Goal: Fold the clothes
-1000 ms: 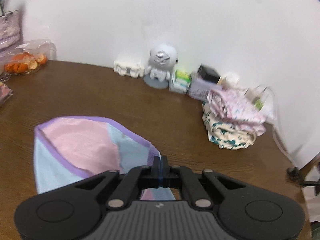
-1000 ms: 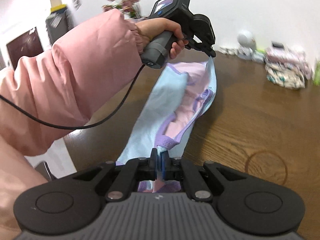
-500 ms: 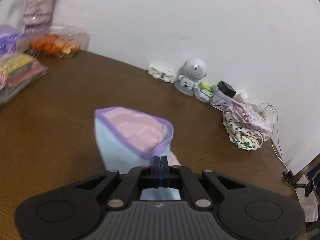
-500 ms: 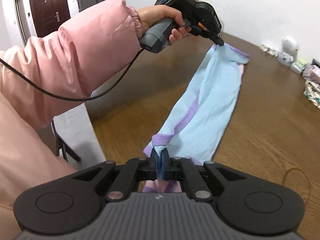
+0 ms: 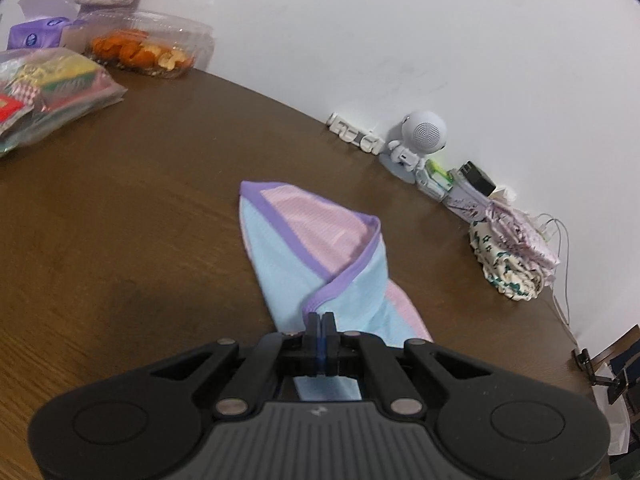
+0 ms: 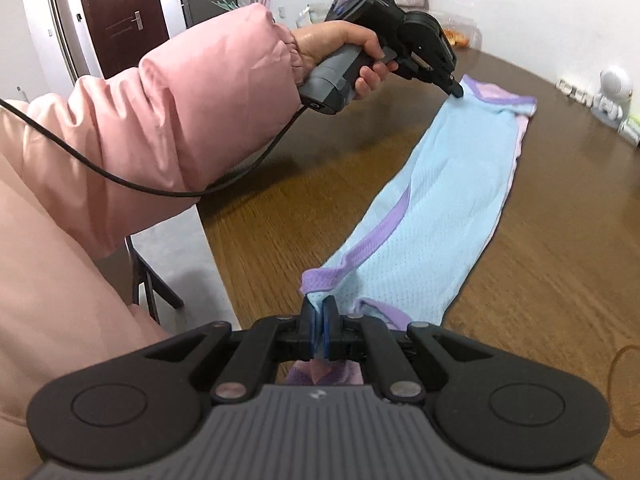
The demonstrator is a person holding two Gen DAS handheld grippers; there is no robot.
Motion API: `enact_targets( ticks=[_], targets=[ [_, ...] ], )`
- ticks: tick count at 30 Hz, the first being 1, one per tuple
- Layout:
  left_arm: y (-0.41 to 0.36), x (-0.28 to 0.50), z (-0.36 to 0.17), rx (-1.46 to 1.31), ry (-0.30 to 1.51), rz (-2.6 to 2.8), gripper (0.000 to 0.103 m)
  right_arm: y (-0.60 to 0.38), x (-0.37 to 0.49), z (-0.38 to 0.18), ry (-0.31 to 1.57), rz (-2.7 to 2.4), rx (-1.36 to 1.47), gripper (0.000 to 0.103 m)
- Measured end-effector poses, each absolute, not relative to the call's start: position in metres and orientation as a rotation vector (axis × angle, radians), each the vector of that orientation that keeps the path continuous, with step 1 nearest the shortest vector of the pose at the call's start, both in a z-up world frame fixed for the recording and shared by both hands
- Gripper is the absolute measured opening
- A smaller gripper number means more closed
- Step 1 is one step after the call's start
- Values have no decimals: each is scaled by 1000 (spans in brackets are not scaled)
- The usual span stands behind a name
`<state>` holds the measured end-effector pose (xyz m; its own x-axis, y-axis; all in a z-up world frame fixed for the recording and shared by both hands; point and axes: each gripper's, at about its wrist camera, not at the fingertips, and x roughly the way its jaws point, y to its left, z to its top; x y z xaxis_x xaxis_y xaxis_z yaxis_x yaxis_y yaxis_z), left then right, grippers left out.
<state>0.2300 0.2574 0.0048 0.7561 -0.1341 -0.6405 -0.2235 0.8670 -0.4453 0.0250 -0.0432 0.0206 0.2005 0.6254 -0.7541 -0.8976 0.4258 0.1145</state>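
Two tools are clamping opposite ends of a light-blue, pink and purple-trimmed mesh garment (image 6: 452,208): left tool (image 6: 456,91), right tool (image 6: 319,320), stretching it over the brown wooden bench (image 6: 540,264).

Left gripper (image 6: 456,91) fingers closed, right gripper (image 6: 319,312) fingers closed, both angled downward
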Motion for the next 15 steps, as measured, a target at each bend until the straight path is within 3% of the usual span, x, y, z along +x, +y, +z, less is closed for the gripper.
enact_targets(
  ticks=[15],
  targets=[
    [256,231,-6,-482,724,72,0,-43,27,19,861,1141,-328,5]
  ],
)
